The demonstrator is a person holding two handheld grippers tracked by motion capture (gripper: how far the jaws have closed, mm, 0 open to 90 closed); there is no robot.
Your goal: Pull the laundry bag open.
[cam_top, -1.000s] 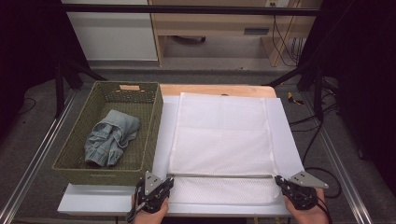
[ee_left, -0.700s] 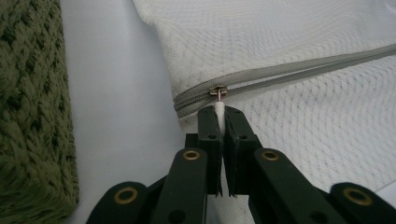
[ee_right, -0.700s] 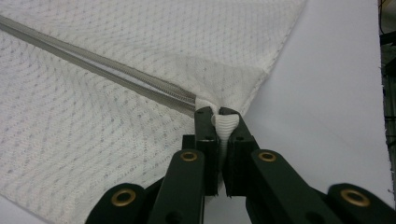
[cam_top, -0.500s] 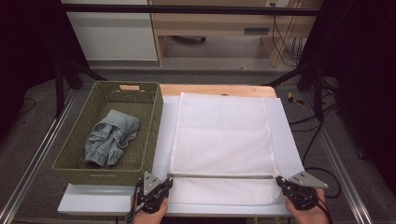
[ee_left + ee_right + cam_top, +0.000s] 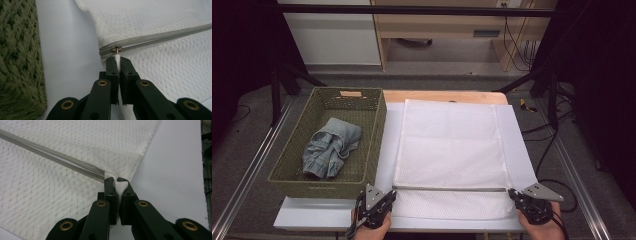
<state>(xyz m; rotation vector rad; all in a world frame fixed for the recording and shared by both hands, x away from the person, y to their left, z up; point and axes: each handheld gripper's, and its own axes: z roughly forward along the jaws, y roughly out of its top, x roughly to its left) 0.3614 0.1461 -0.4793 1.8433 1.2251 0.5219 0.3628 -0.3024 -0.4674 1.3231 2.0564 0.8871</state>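
Note:
A white mesh laundry bag (image 5: 451,150) lies flat on the white table top (image 5: 327,217). Its grey zipper (image 5: 449,189) runs across the bag near the front edge. My left gripper (image 5: 391,194) sits at the zipper's left end. In the left gripper view it (image 5: 117,60) is shut on the white pull tab (image 5: 117,58) just below the metal slider (image 5: 116,49). My right gripper (image 5: 513,193) sits at the zipper's right end. In the right gripper view it (image 5: 117,182) is shut on a white ribbed tab (image 5: 122,187) at the bag's corner.
A green woven basket (image 5: 375,125) stands left of the bag with a crumpled denim garment (image 5: 331,146) inside; its side (image 5: 17,62) lies close to my left gripper. Bare wood (image 5: 442,96) shows at the table's far edge. Cables (image 5: 544,145) trail on the floor at right.

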